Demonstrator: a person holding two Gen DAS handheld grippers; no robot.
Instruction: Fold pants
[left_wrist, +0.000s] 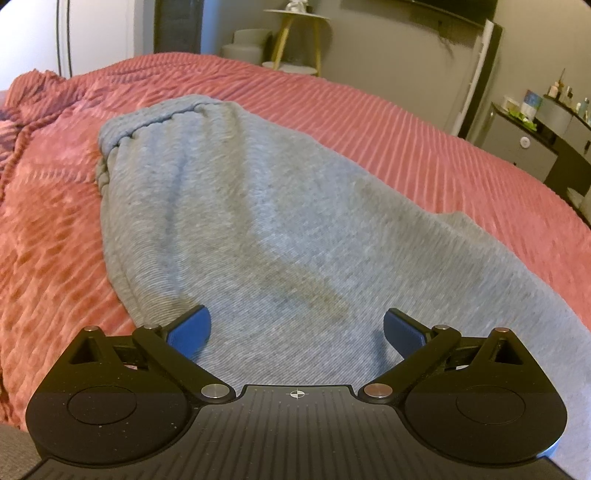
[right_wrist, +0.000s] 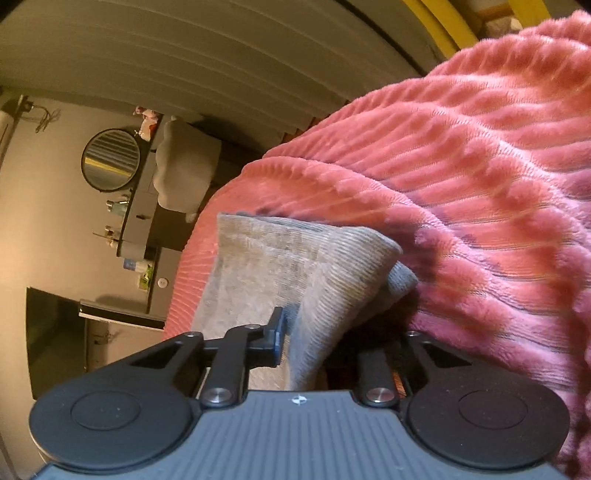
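Note:
Grey sweatpants (left_wrist: 258, 221) lie along a pink ribbed bedspread (left_wrist: 406, 147), their gathered end at the far left. My left gripper (left_wrist: 297, 332) is open, its blue pads spread just above the near part of the pants, holding nothing. In the right wrist view, rolled sideways, my right gripper (right_wrist: 295, 332) is shut on a folded grey edge of the pants (right_wrist: 280, 266) and lifts it off the bedspread (right_wrist: 461, 166). Only its left blue pad (right_wrist: 277, 332) shows; the cloth hides the other.
A small round side table (left_wrist: 295, 22) and grey steps stand beyond the bed. A dresser with bottles (left_wrist: 546, 122) is at the right. The right wrist view shows a round mirror (right_wrist: 110, 159) and a dark cabinet (right_wrist: 140, 206) past the bed's edge.

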